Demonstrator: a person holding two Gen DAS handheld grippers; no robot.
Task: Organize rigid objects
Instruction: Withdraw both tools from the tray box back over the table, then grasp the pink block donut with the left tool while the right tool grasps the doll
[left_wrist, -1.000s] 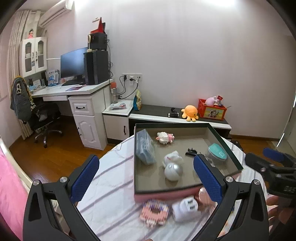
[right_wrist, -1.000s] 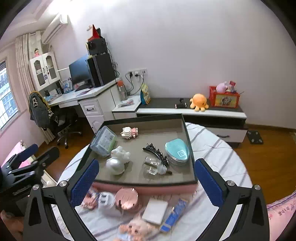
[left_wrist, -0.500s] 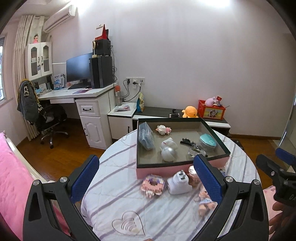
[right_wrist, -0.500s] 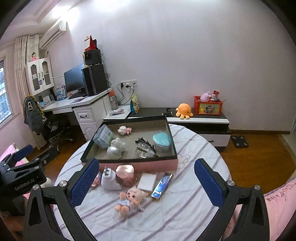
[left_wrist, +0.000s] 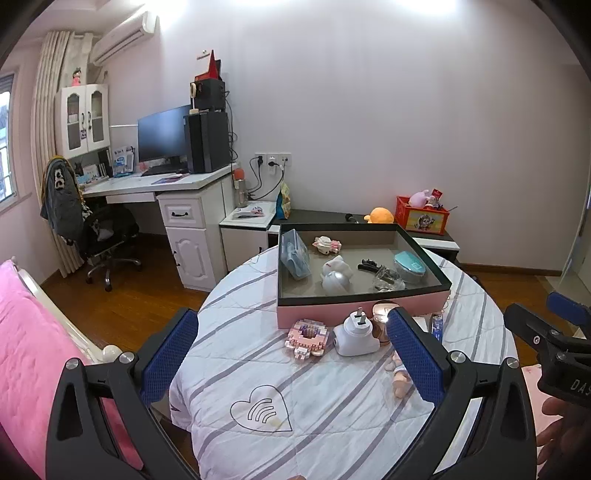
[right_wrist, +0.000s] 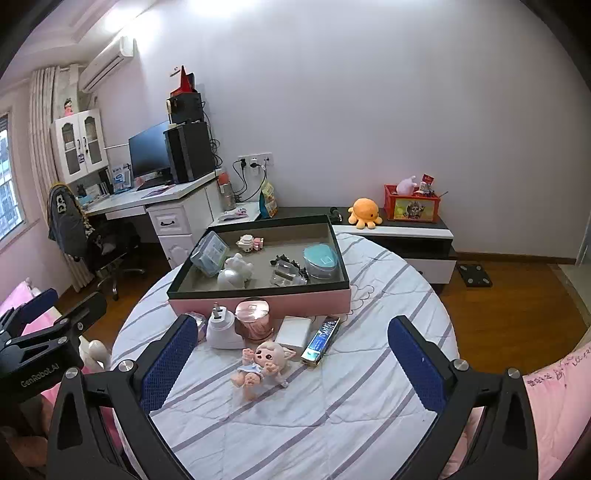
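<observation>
A pink box with a dark rim (left_wrist: 354, 308) (right_wrist: 258, 301) stands on the round table with the striped cloth (left_wrist: 258, 369) (right_wrist: 351, 387). It holds several small items, among them a silver ball (left_wrist: 334, 282) and a teal case (right_wrist: 320, 260). In front of it lie a pink brick toy (left_wrist: 308, 336), a white plug adapter (right_wrist: 221, 328), a rose-gold jar (right_wrist: 254, 323), a white block (right_wrist: 293, 330), a blue tube (right_wrist: 321, 341) and a small doll (right_wrist: 262, 363). My left gripper (left_wrist: 291, 362) and right gripper (right_wrist: 291, 363) are both open and empty, held back above the table's near side.
A white desk with a monitor (left_wrist: 162, 133) and an office chair (left_wrist: 107, 236) stand at the left. A low cabinet with an orange octopus plush (right_wrist: 364, 212) and a red box (right_wrist: 412, 203) runs along the wall. Pink bedding (left_wrist: 26, 350) flanks the table.
Both grippers have pulled back and away from the box, so the whole table and the loose items in front of the box now show. Both stay open.
</observation>
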